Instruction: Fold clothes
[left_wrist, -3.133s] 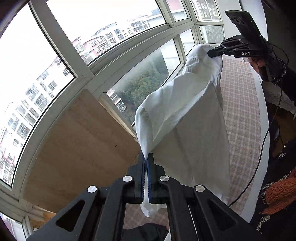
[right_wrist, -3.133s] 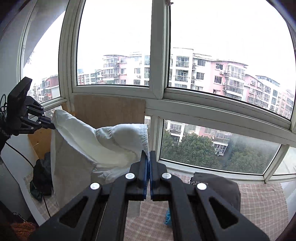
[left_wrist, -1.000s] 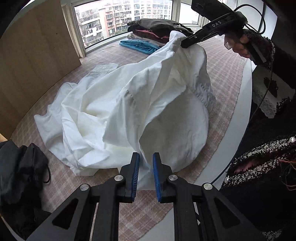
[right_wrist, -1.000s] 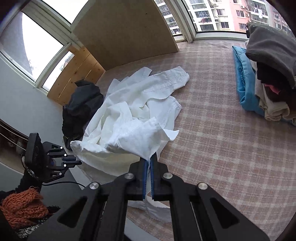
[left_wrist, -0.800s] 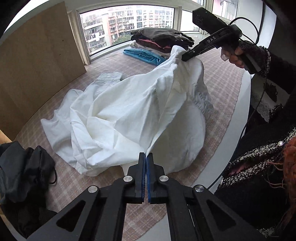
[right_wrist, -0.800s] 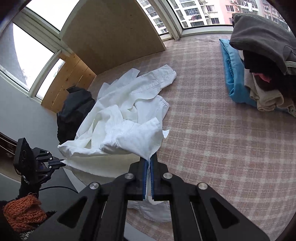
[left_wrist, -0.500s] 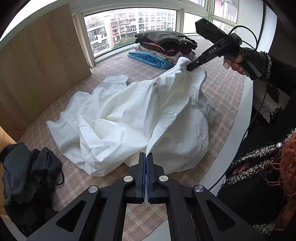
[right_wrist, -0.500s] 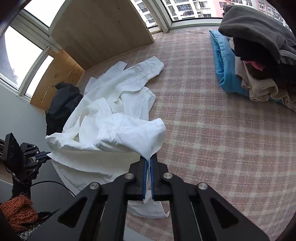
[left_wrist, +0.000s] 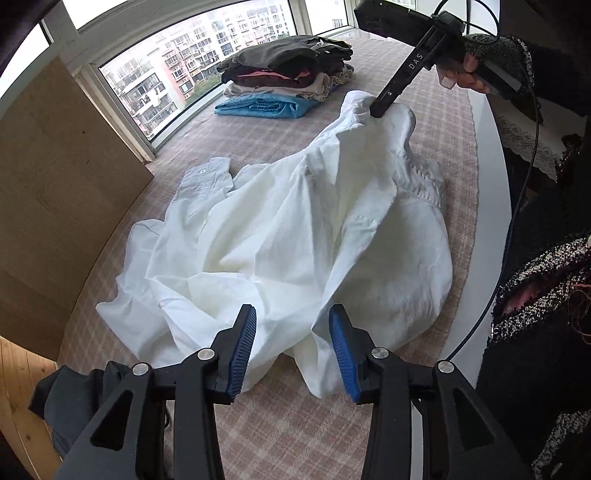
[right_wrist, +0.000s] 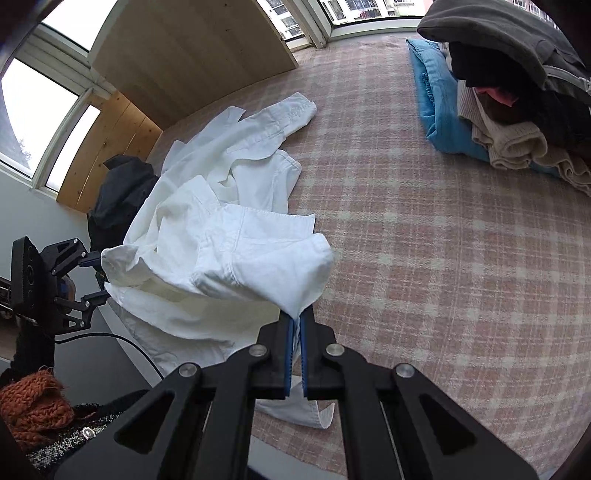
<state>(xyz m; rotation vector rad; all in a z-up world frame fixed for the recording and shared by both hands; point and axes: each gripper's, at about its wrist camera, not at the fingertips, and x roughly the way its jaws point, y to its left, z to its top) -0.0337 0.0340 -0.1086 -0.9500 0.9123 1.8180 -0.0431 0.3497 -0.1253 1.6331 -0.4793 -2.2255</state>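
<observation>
Presently, entries as follows:
Left tool (left_wrist: 291, 345): blue pads spreading apart at this moment; white cloth lies in the gap below them but neither pad presses on it
Right tool (right_wrist: 294, 345): pads pressed together, pinching a corner of the white shirt; seen from the left wrist view as a black arm (left_wrist: 400, 79) lifting the fabric to a peak
Right hand (left_wrist: 463, 68): wrapped round the right tool's handle, dark knitted cuff at the wrist
White shirt (left_wrist: 295, 229): crumpled heap on the checked surface, near its front edge; one point raised by the right tool, the rest slumped; a cuffed sleeve (right_wrist: 284, 116) stretches out flat toward the wooden panel
Checked cover (right_wrist: 443, 240): pink-and-cream plaid, spread over the bench under all the clothing
Folded stack (left_wrist: 288, 74): dark, pink and beige garments piled on a blue one, well apart from the shirt, by the window
Dark bag (right_wrist: 118, 195): black, at the bench's left end, just beside the shirt
Wooden panel (left_wrist: 48, 192): leaning against the window frame
Cable (left_wrist: 517, 221): black, trailing down from the right tool along the bench edge
Window (left_wrist: 177, 62): apartment blocks outside
</observation>
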